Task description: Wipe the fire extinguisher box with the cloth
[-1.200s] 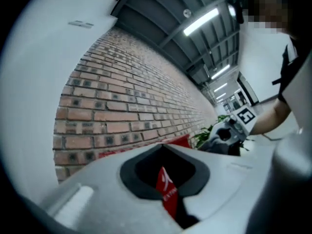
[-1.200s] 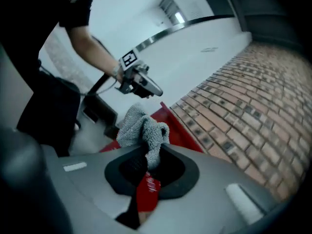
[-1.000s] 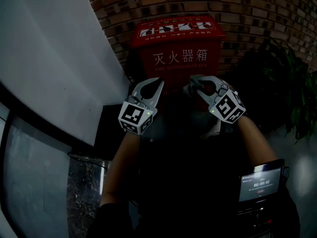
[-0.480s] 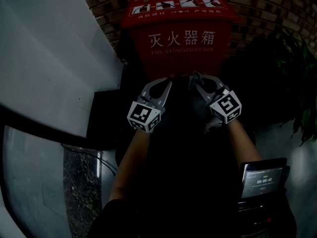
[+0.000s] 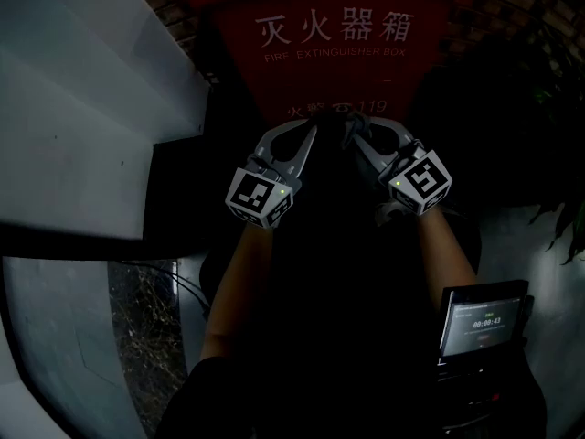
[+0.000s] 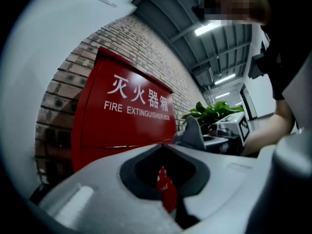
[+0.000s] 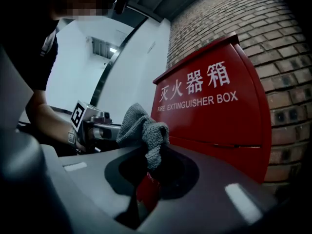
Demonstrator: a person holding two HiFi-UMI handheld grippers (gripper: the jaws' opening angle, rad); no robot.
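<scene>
A rough brick wall (image 7: 273, 28) backs the fire extinguisher box (image 5: 334, 71), a smooth red cabinet with white lettering at twelve o'clock in the head view. Just below it, the left gripper (image 5: 313, 126) has its curved grey jaws closed together on nothing. At its three o'clock, the right gripper (image 5: 353, 128) pinches a crumpled, nubby grey cloth (image 7: 142, 128) near the box's lower front.

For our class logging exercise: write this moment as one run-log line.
right gripper: shut on cloth | left gripper: shut, empty | fire extinguisher box: ahead | contact: unclear
</scene>
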